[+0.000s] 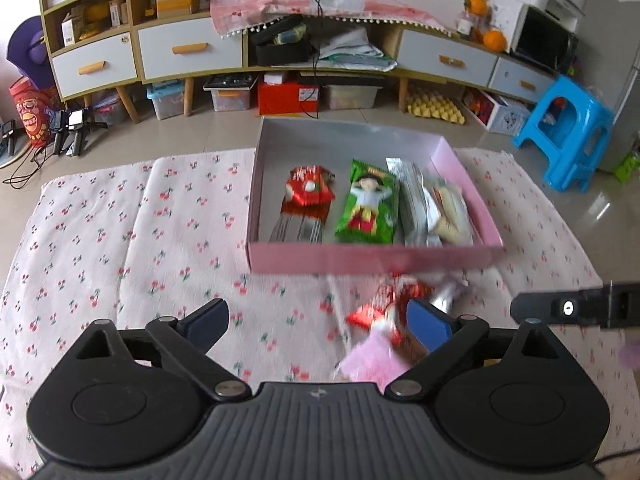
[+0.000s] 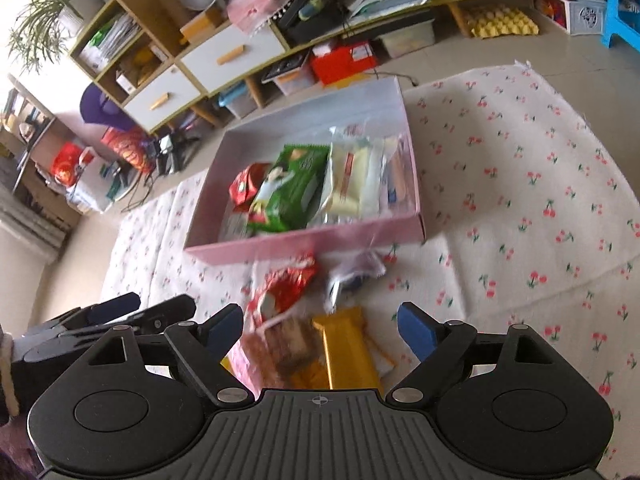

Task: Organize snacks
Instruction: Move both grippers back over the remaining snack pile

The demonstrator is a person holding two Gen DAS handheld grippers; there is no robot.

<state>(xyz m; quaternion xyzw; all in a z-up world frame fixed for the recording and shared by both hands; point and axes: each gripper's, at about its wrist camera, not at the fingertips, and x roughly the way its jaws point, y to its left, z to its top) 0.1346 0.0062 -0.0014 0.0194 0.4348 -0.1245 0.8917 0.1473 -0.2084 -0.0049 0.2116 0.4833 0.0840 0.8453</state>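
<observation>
A pink box (image 1: 372, 258) (image 2: 304, 240) sits on the cherry-print cloth and holds a red packet (image 1: 308, 190), a green packet (image 1: 370, 208) (image 2: 292, 192) and pale clear-wrapped packets (image 1: 436, 208) (image 2: 356, 176). Loose snacks lie in front of it: a red packet (image 1: 384, 304) (image 2: 286, 288), a pink-and-brown packet (image 2: 280, 350), a gold bar (image 2: 350, 350) and a silver packet (image 2: 352, 272). My left gripper (image 1: 318, 326) is open, low over the cloth just left of the loose pile. My right gripper (image 2: 320, 330) is open above the pile.
The cherry-print cloth (image 1: 120, 240) (image 2: 540, 200) covers the floor around the box. A long cabinet (image 1: 192, 50) with drawers stands behind, storage bins (image 1: 230, 94) under it, and a blue stool (image 1: 568, 132) stands at the right. The left gripper shows in the right wrist view (image 2: 108, 316).
</observation>
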